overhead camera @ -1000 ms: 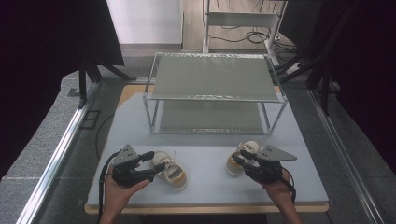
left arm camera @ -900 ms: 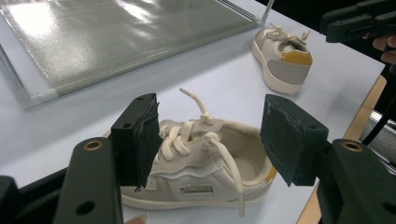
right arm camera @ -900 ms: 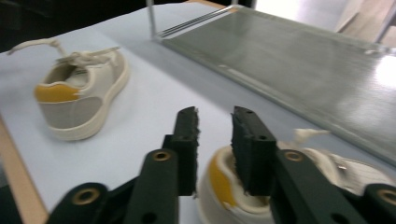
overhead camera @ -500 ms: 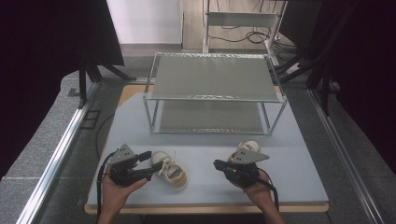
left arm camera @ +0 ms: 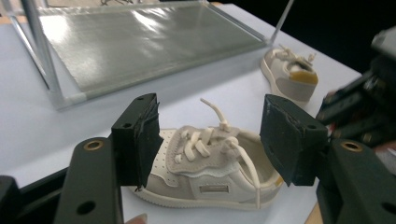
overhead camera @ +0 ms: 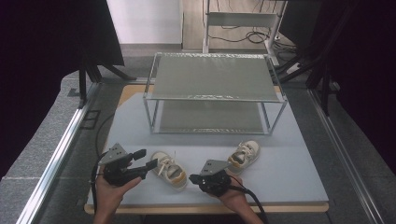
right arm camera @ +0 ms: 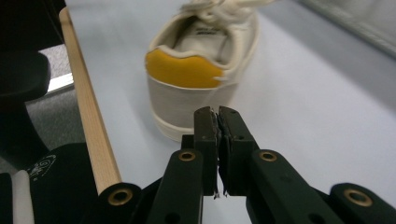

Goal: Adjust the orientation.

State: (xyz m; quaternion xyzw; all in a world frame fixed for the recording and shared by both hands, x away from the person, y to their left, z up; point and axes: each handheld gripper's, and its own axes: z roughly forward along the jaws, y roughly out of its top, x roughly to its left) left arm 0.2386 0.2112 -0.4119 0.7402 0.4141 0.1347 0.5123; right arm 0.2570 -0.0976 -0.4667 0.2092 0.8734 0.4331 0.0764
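Two small cream shoes with yellow heels lie on the pale table. The near shoe sits between the spread jaws of my left gripper, which is open around its lace area without pressing it. My right gripper is shut on nothing and points left at that shoe's yellow heel, a short gap away. The other shoe stands free to the right, behind the right gripper.
A two-shelf metal rack stands across the back half of the table; its lower shelf is bare. The table's wooden front edge runs close beside the right gripper. Cables trail from both grippers.
My right gripper has left the right-hand shoe and moved left to the heel of the near shoe. The left gripper has stayed around that shoe, barely shifting.
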